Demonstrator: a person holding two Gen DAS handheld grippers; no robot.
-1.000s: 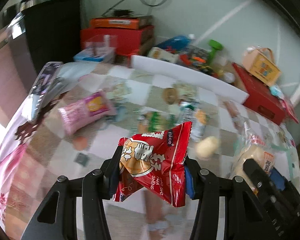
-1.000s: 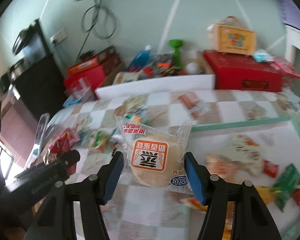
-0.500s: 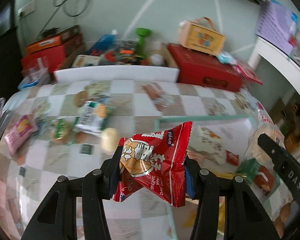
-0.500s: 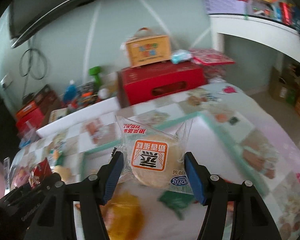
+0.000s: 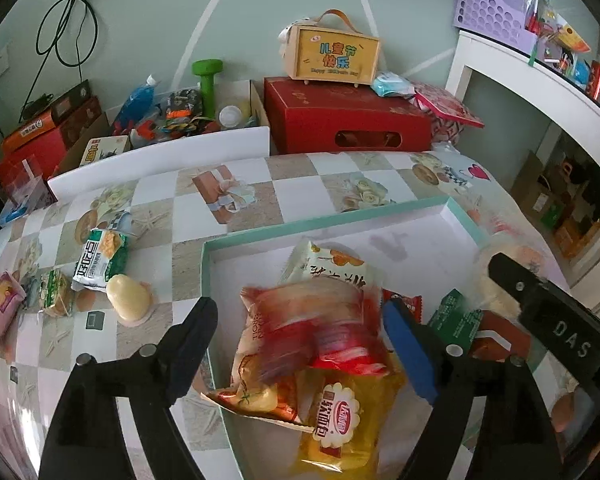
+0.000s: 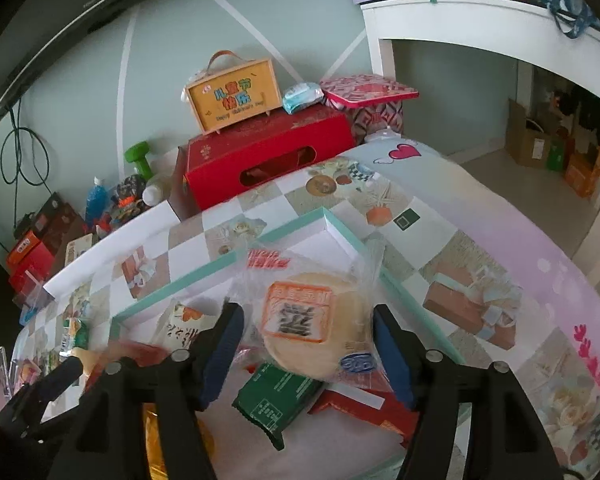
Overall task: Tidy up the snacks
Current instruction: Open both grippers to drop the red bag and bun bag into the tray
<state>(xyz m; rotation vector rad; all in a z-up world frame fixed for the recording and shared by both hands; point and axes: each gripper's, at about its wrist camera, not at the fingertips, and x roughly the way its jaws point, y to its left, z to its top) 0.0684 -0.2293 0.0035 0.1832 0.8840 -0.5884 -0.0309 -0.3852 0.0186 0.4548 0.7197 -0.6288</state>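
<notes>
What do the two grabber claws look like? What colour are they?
Both are black plastic with silver screw heads. The left gripper has two angular black fingers, and a bright blue pad lines one finger. The right gripper has blue pads too. Seen from the left camera, its side carries white letters, "DAS". No cables or sleeves show.

Tray far half bare and passable; near half blocked by heaped packets; worktop beyond open.

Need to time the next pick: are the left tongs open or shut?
Open: left tongs spread wide, the blurred red snack packet loose between them over the box.
</notes>
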